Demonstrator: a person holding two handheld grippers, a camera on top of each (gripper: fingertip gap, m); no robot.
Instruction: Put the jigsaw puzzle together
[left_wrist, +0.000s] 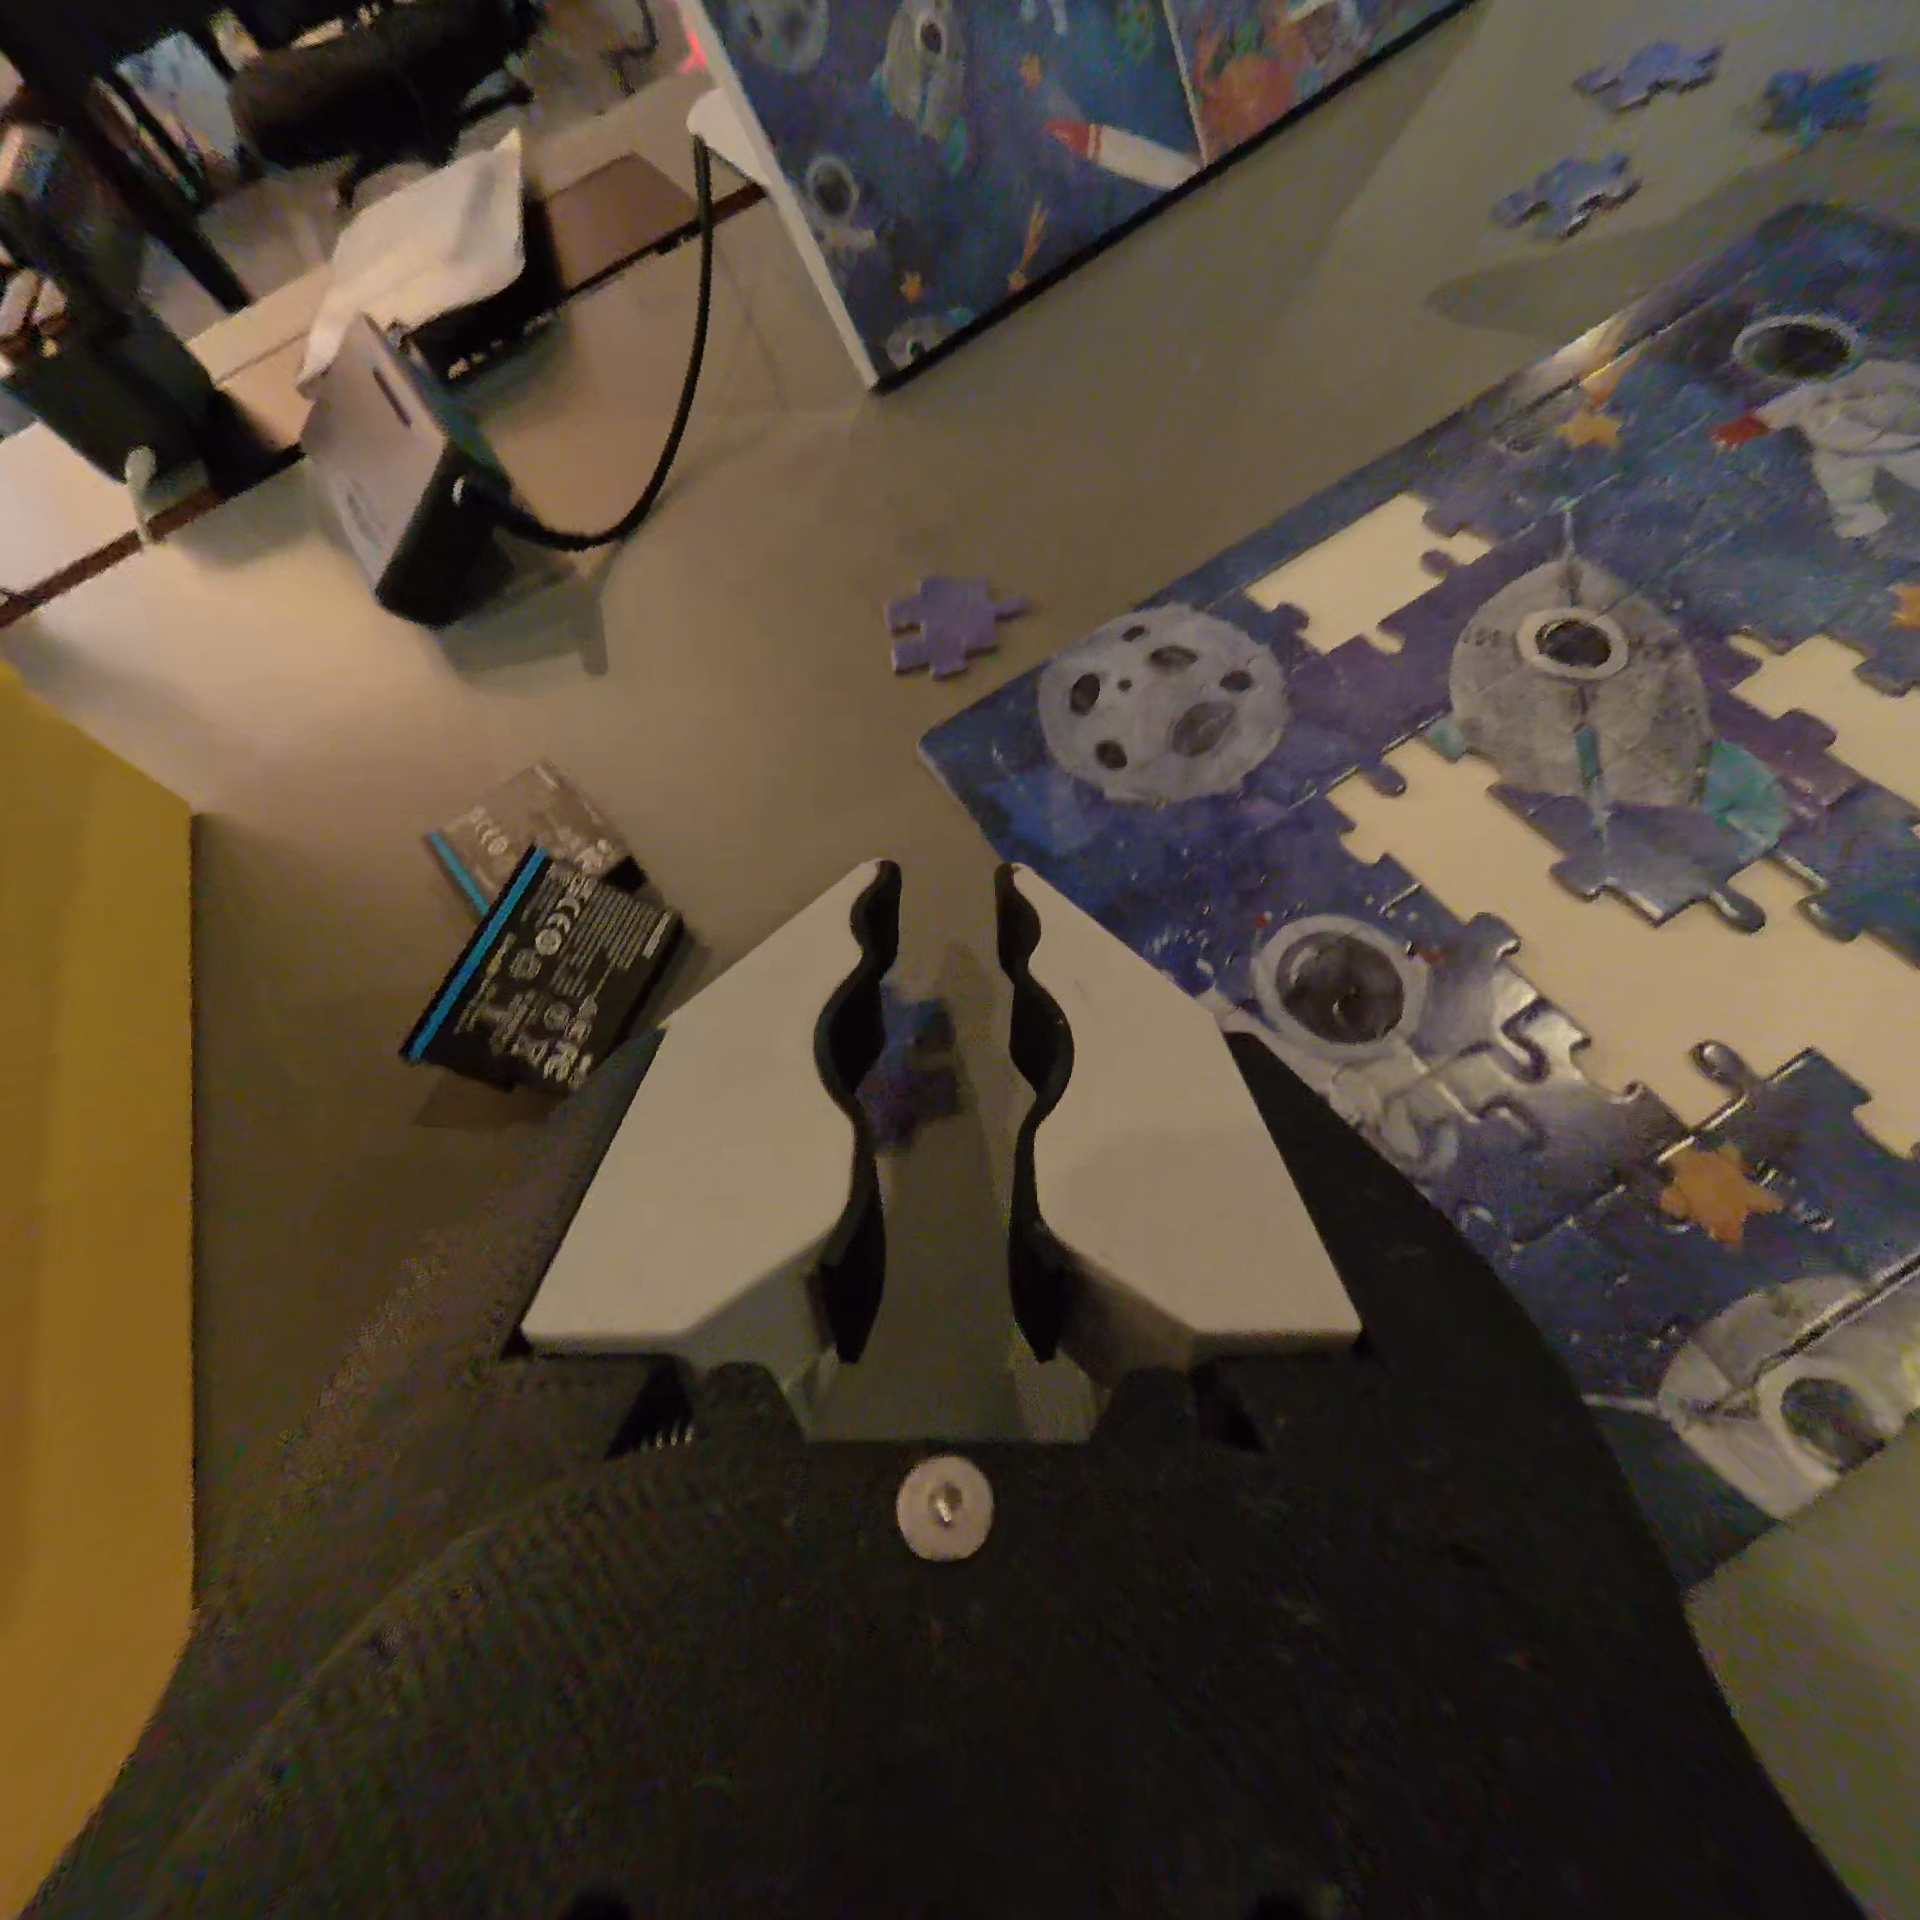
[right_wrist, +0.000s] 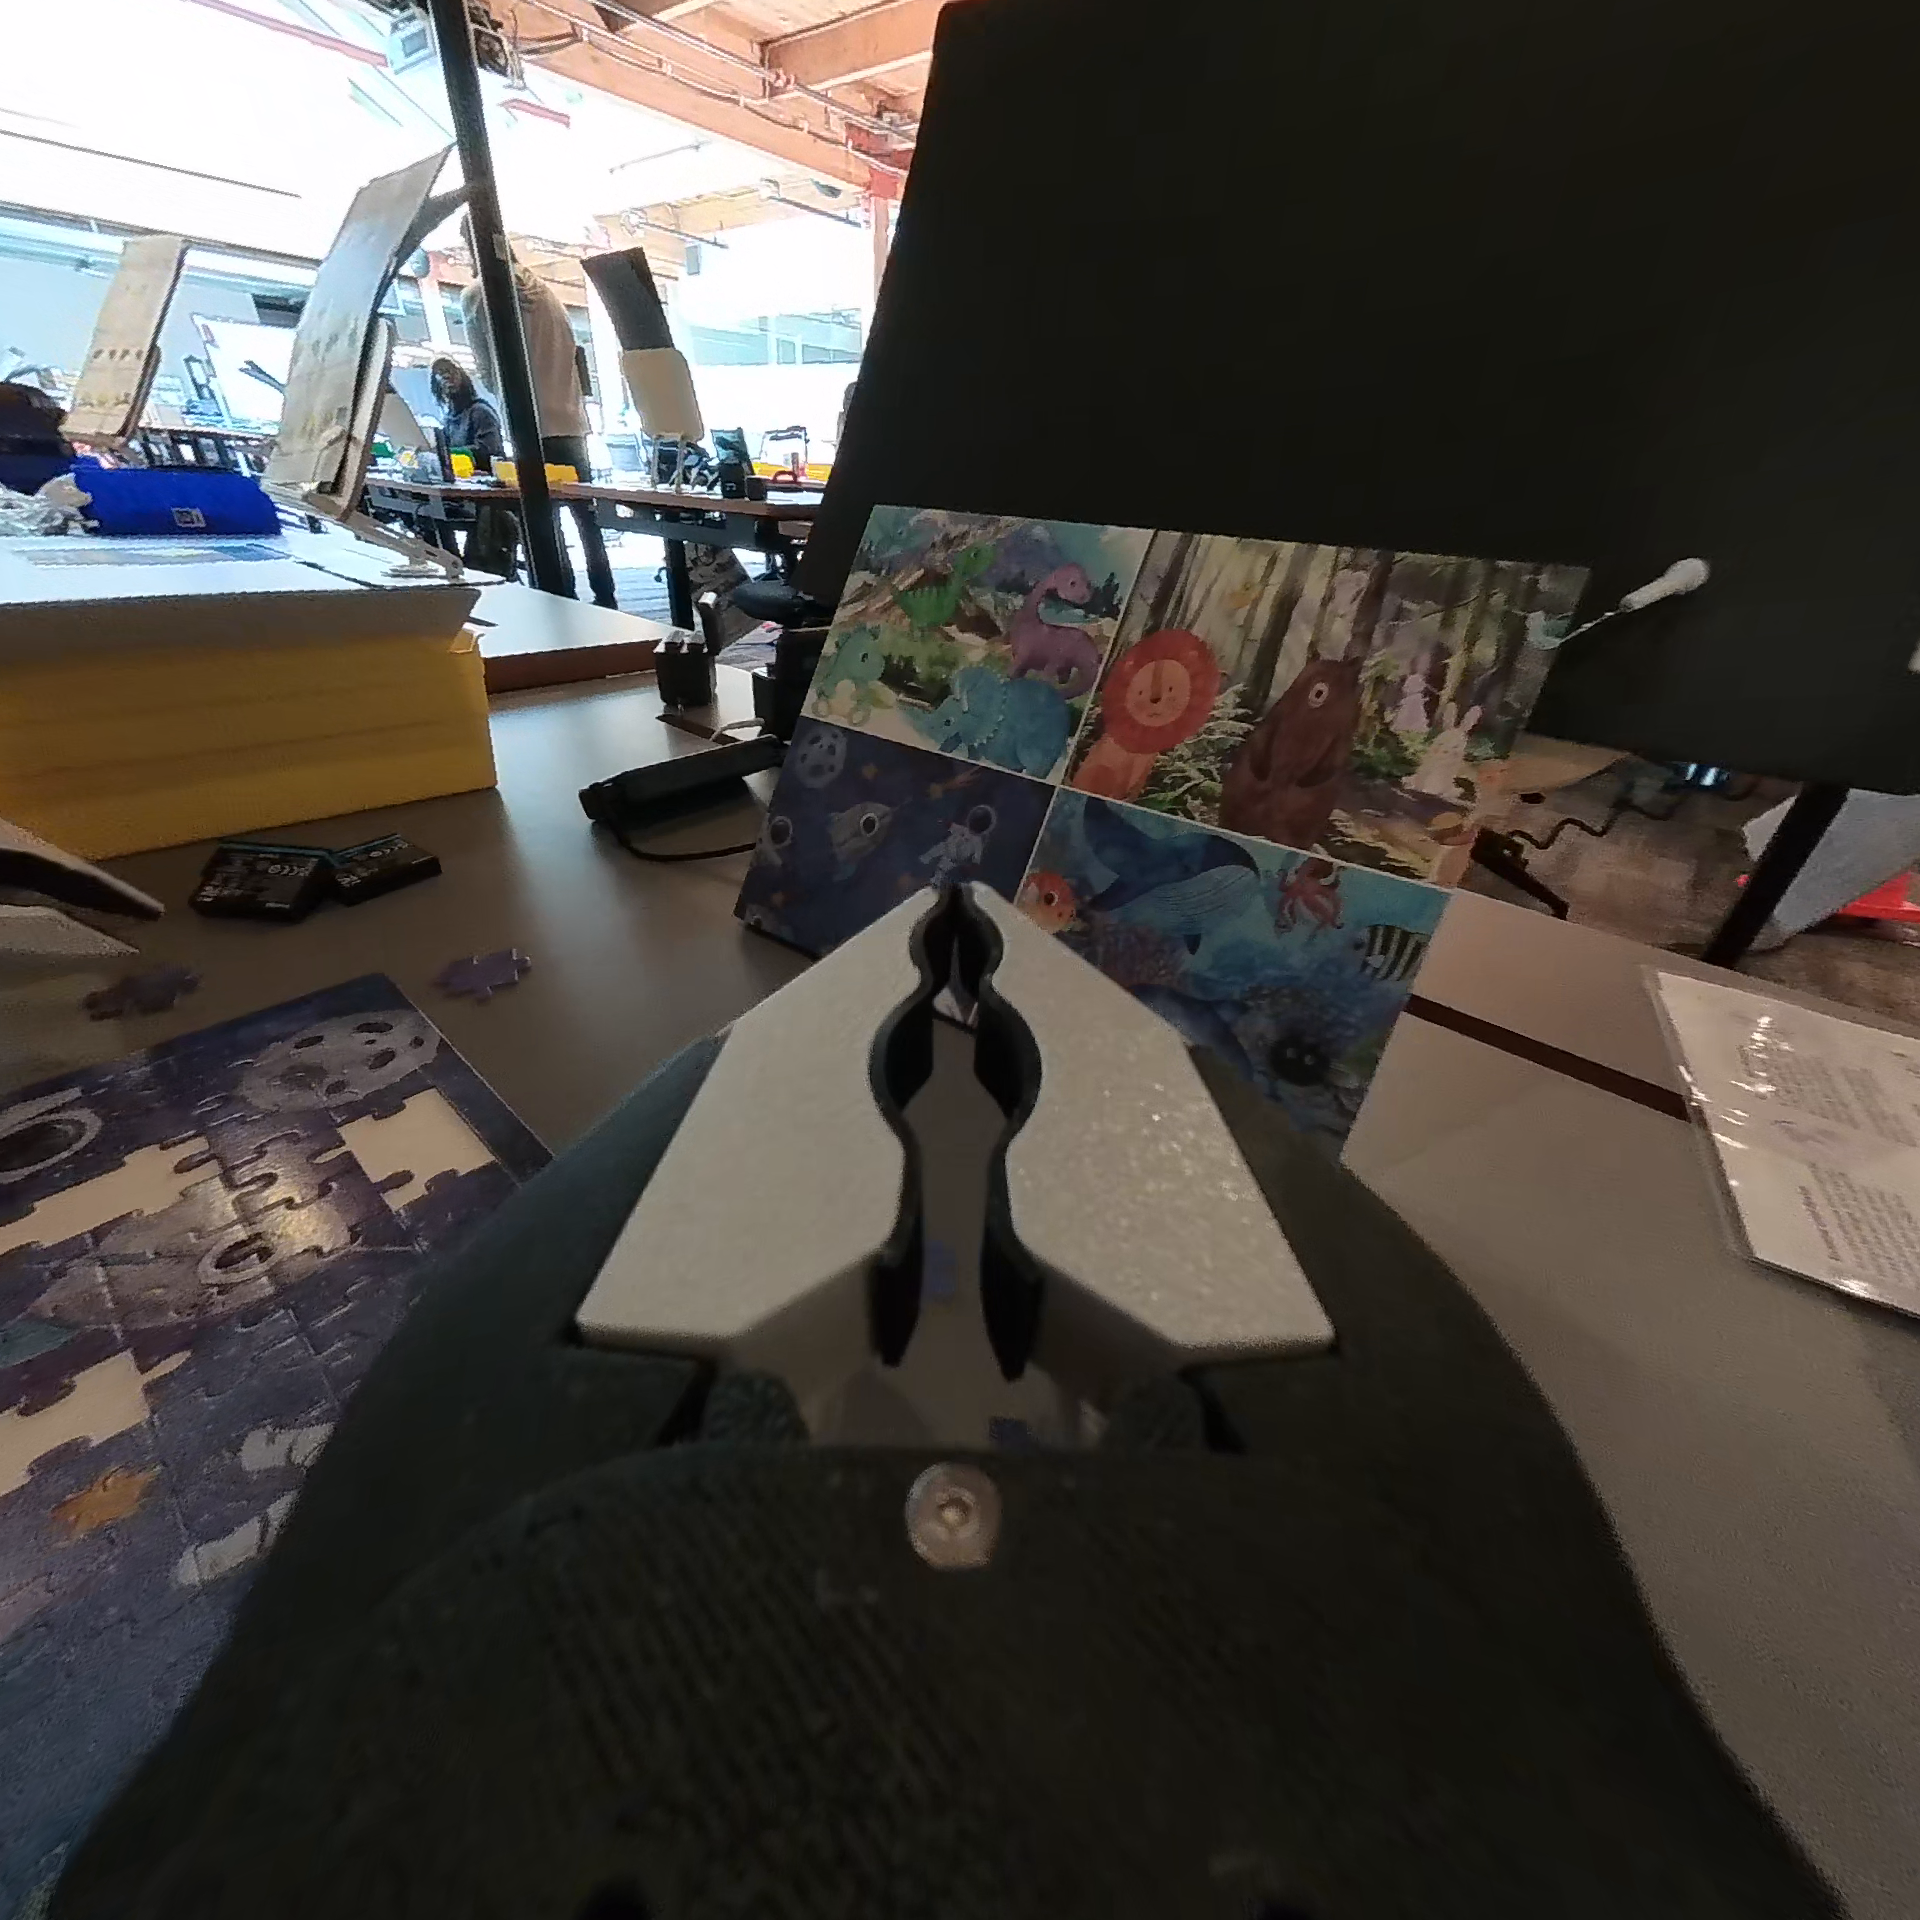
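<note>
Left gripper (left_wrist: 945, 878) hangs over the grey bench (left_wrist: 790, 499), its fingers (left_wrist: 878, 935) parted with a clear gap; a small purple puzzle piece (left_wrist: 914, 1060) shows in that gap, blurred, and whether it is gripped or merely lies on the bench below cannot be told. The partly built space puzzle (left_wrist: 1455, 883) lies flat at 3 o'clock of the left gripper in the left wrist view, with several pale unfilled openings across its middle. One loose purple piece (left_wrist: 951, 623) rests on the bench at 12 o'clock of the fingertips, just beside the puzzle's near corner. Three more loose pieces (left_wrist: 1569, 192) lie at 1 o'clock, well apart from the gripper. The puzzle box (left_wrist: 935, 177) stands upright at 12 o'clock. Two black battery packs (left_wrist: 545, 966) lie overlapping at 9 o'clock of the fingers. Right gripper (right_wrist: 961, 894) is raised and aimed at the box (right_wrist: 1143, 790), which shows four picture panels; its fingers (right_wrist: 1003, 940) are clenched with the tips meeting, nothing seen between them. In the right wrist view the puzzle (right_wrist: 208, 1195) lies at 8 o'clock and a sheet in a clear sleeve (right_wrist: 1808, 1122) at 3 o'clock.
</note>
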